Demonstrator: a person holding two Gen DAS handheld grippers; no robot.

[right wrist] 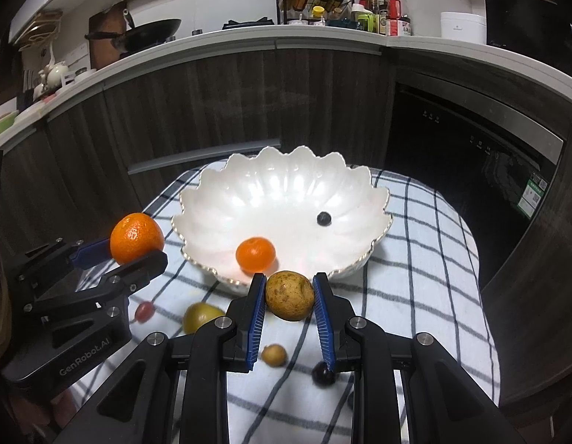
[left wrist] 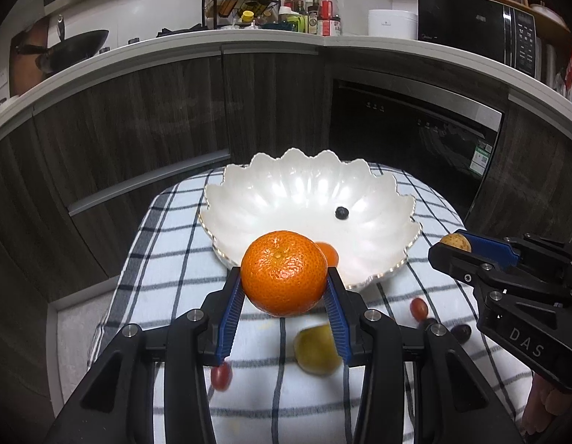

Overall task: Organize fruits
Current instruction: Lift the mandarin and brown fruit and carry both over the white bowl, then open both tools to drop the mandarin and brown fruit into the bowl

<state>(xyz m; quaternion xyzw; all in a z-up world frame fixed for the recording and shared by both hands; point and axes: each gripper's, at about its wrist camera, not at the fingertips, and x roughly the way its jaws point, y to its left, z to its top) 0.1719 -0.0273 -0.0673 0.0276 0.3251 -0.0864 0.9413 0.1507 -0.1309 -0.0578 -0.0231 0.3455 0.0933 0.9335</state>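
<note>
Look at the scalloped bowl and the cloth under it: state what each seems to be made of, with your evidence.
Scalloped bowl: probably glazed ceramic, possibly glass; glossy pearly white with bright highlights and a metallic-looking rim. Cloth: woven fabric, likely cotton; matte white with dark checked lines, draping softly over the edges.

- Left hand-held gripper [left wrist: 285, 277]: blue-padded fingers [left wrist: 232, 318] closed against the two sides of a big orange mandarin [left wrist: 284, 272], held up off the desk, pointing forward and level.
- In the right wrist view the left hand-held gripper [right wrist: 138, 251] enters from the left edge, tilted, mandarin [right wrist: 137, 237] at its tip.
- Right hand-held gripper [right wrist: 289, 296]: pads pinch a brownish-yellow round fruit [right wrist: 289, 295] at the fingertips, raised, aimed forward.
- In the left wrist view the right hand-held gripper [left wrist: 452, 248] reaches in from the right edge, fruit [left wrist: 455, 242] just visible at its tip.
- The two grippers are apart, side by side.
</note>
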